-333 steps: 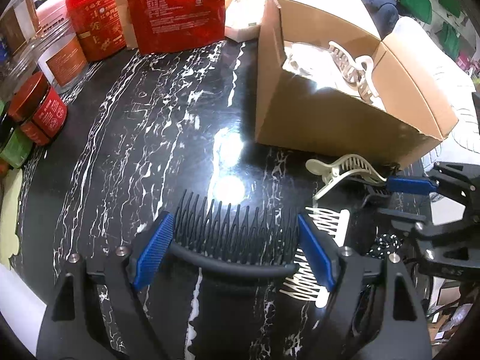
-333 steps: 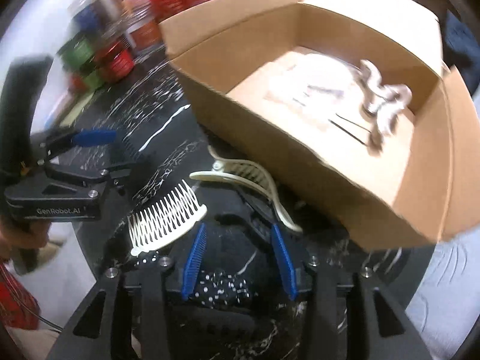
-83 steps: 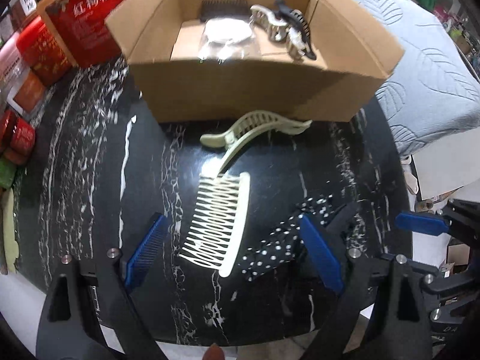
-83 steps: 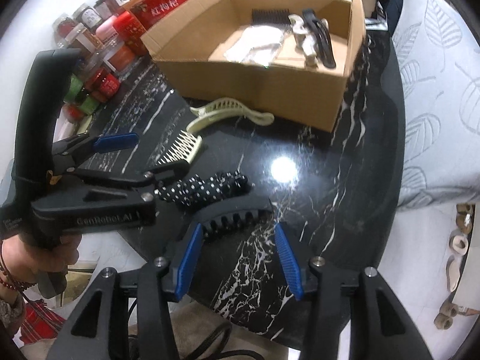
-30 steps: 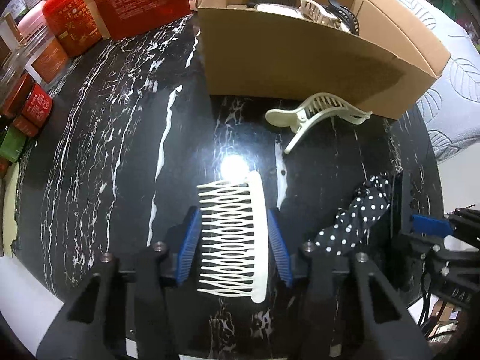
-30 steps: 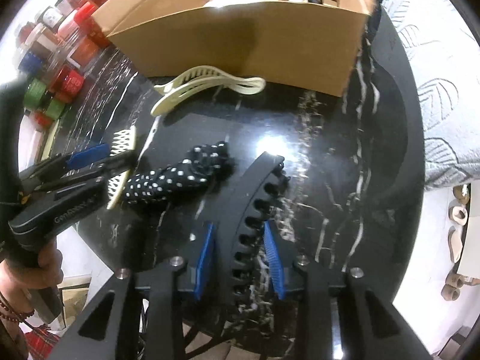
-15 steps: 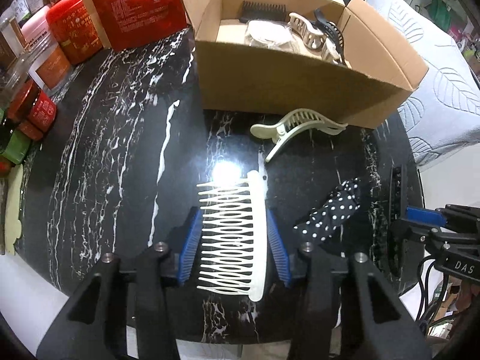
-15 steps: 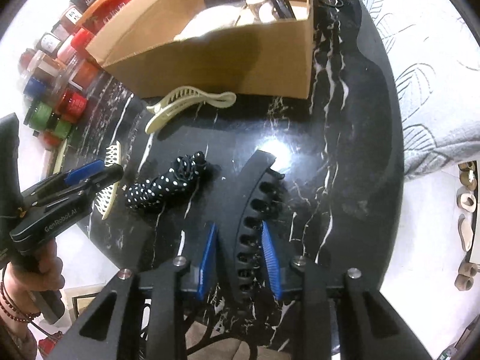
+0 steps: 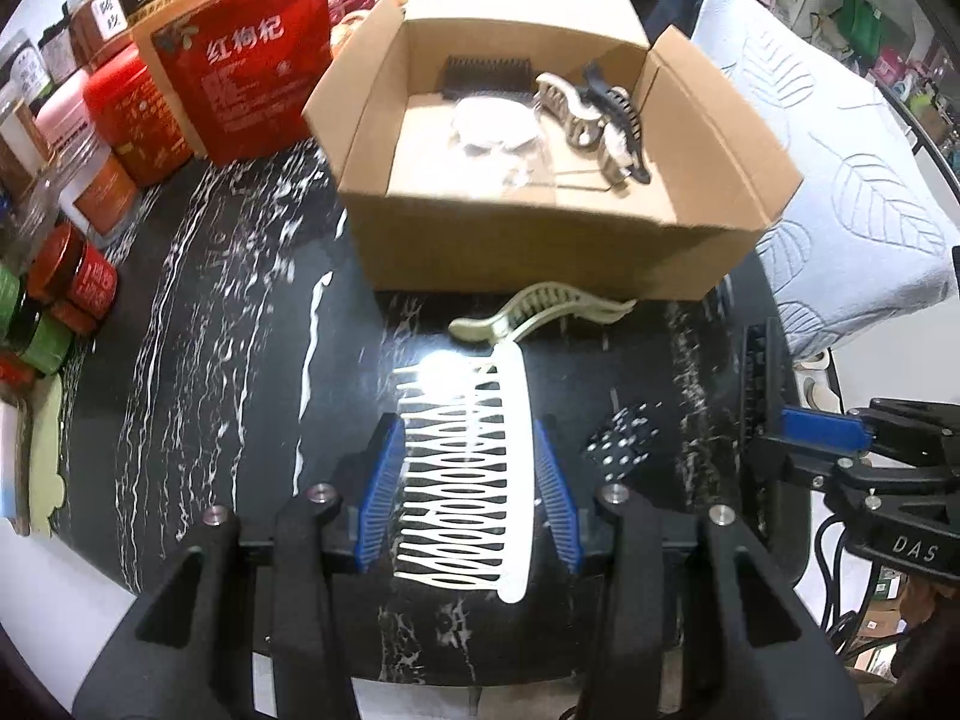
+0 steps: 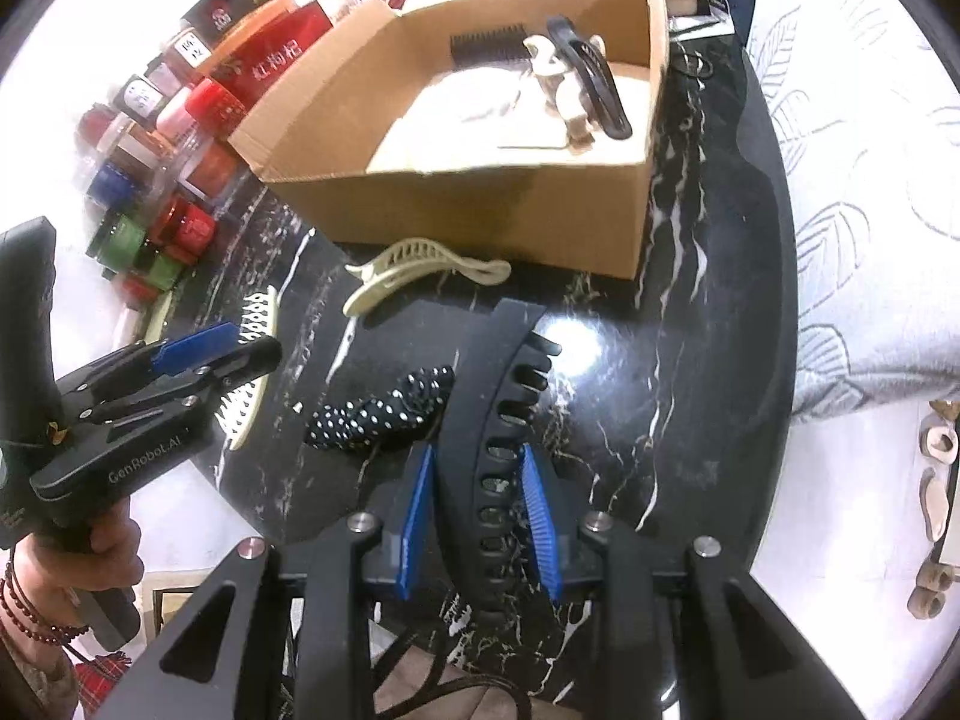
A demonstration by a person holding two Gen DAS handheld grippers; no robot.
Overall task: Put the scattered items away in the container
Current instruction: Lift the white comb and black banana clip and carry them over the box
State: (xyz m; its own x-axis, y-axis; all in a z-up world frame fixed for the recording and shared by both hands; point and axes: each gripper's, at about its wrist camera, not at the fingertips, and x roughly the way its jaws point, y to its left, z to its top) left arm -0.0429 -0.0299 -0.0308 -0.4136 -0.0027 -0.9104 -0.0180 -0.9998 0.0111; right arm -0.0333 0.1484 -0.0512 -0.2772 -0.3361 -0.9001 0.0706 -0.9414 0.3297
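Observation:
My left gripper [image 9: 468, 480] is shut on a cream hair comb [image 9: 474, 468] and holds it above the black marble table [image 9: 210, 330]. My right gripper [image 10: 480, 510] is shut on a black curved hair clip [image 10: 492, 408], also lifted. The open cardboard box [image 9: 540, 240] stands ahead; it holds a black comb [image 9: 486, 75], a beige claw clip [image 9: 570, 114], a black clip [image 9: 618, 114] and a white packet [image 9: 492, 132]. A cream clip [image 9: 540, 312] lies just in front of the box. A polka-dot bow [image 10: 384, 408] lies on the table between the grippers.
Red tins, jars and a red pouch [image 9: 252, 66] line the table's left and back edge. A pale quilted cushion [image 9: 840, 180] sits to the right of the table. The table's near edge [image 9: 420, 672] is close below my grippers.
Both grippers rose and tilted toward the box, each still holding its item. The box interior shows more fully now.

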